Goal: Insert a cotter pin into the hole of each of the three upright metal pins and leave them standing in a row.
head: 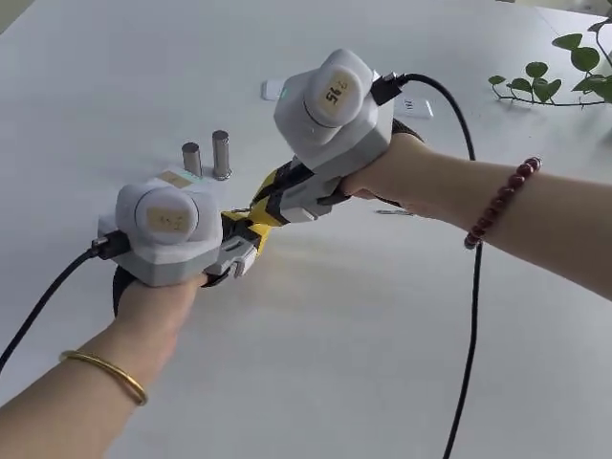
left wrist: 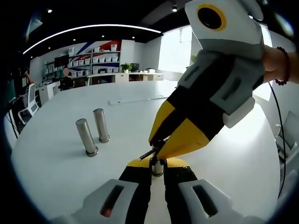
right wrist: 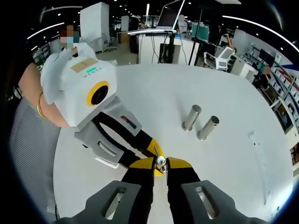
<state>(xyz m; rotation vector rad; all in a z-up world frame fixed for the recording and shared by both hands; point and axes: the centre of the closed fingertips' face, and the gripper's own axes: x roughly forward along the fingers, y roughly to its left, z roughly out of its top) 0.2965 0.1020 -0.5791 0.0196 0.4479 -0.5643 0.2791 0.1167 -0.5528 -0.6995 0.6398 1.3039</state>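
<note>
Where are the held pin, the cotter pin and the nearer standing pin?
held pin [left wrist: 157, 166], left gripper view, shaft
cotter pin [left wrist: 145, 155], left gripper view, free end
nearer standing pin [left wrist: 87, 136], left gripper view, shaft

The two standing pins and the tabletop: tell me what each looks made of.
Standing pins: bare metal, likely steel, satin grey with bright streaks of reflection. Tabletop: smooth white, perhaps laminate or painted board; soft glare, no grain visible.

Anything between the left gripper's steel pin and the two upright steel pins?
Nothing visible: white table between the held steel pin and the two upright steel pins is bare. The right gripper's thin cotter pin meets it from the other side.
</note>
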